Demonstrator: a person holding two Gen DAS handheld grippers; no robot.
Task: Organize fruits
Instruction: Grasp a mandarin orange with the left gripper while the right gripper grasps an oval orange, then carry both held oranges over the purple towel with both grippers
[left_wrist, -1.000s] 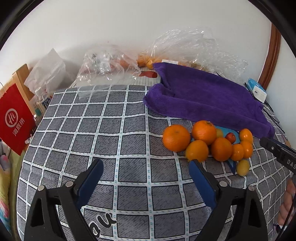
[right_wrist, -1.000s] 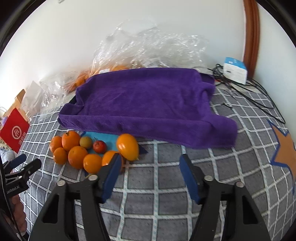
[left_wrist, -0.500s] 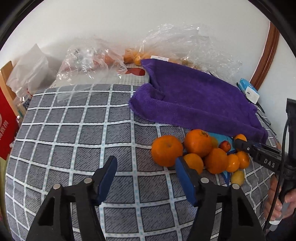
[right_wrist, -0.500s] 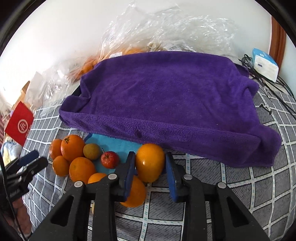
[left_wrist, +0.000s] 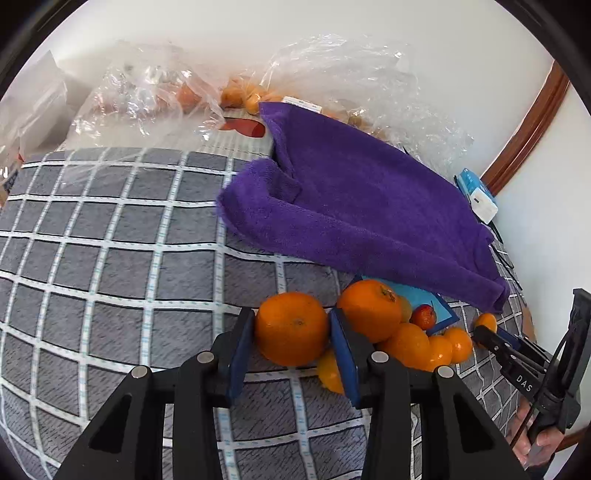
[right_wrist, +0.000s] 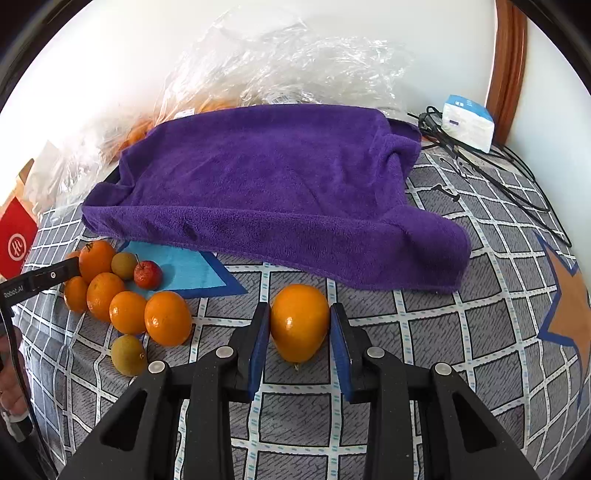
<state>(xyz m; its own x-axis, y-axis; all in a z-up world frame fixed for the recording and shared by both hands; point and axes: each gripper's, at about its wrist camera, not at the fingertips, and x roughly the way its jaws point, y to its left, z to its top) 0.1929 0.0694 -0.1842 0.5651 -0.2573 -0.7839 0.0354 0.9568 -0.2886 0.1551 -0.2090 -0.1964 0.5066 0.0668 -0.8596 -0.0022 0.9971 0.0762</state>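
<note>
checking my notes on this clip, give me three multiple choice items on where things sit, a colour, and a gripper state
1. Where does the small red fruit lie?
A. on the light blue patch by the fruit pile
B. on top of the towel
C. inside a plastic bag

2. What colour is the towel?
A. green
B. purple
C. white

3. What is between the right gripper pads?
A. nothing
B. a cable
C. an orange fruit

Answers: 1 A, it sits on the blue patch beside the oranges; 2 B, the cloth is purple throughout; 3 C, both blue pads flank and touch the fruit.

Left tongs (left_wrist: 291, 347) just closing, pads against a big orange (left_wrist: 291, 326), purple towel (left_wrist: 362, 210) behind
</note>
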